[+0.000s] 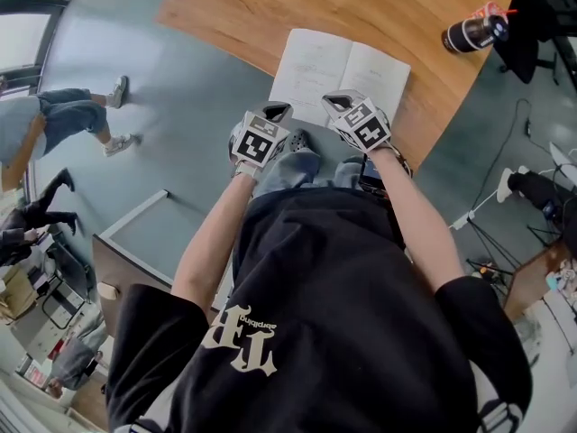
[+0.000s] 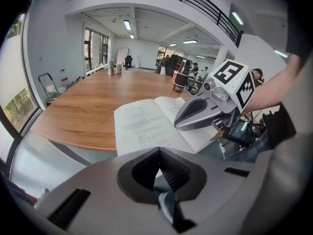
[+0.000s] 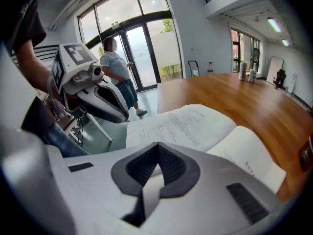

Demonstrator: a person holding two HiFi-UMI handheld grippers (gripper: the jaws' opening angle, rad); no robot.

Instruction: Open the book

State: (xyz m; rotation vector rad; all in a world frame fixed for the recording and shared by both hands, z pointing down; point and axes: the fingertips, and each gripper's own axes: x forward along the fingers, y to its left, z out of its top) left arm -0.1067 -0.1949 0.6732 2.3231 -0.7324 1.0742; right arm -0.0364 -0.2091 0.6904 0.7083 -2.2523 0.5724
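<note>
A book (image 1: 338, 72) lies open on the wooden table (image 1: 270, 12), close to its near edge, with both white pages facing up. My left gripper (image 1: 276, 112) hangs just short of the book's near left corner, off the table edge, jaws shut on nothing. The right gripper (image 1: 335, 101) hovers over the book's near edge, also shut and empty. In the left gripper view the open book (image 2: 144, 126) lies ahead with the right gripper (image 2: 193, 115) above its right page. From the right gripper view the book (image 3: 195, 124) spreads ahead and the left gripper (image 3: 105, 102) hangs at left.
A dark bottle (image 1: 471, 32) with a red lid lies at the table's far right; it also shows as a bottle (image 2: 180, 76) behind the book. A person (image 1: 68, 120) stands on the grey floor at left. Cables and a power strip (image 1: 509, 183) lie at right.
</note>
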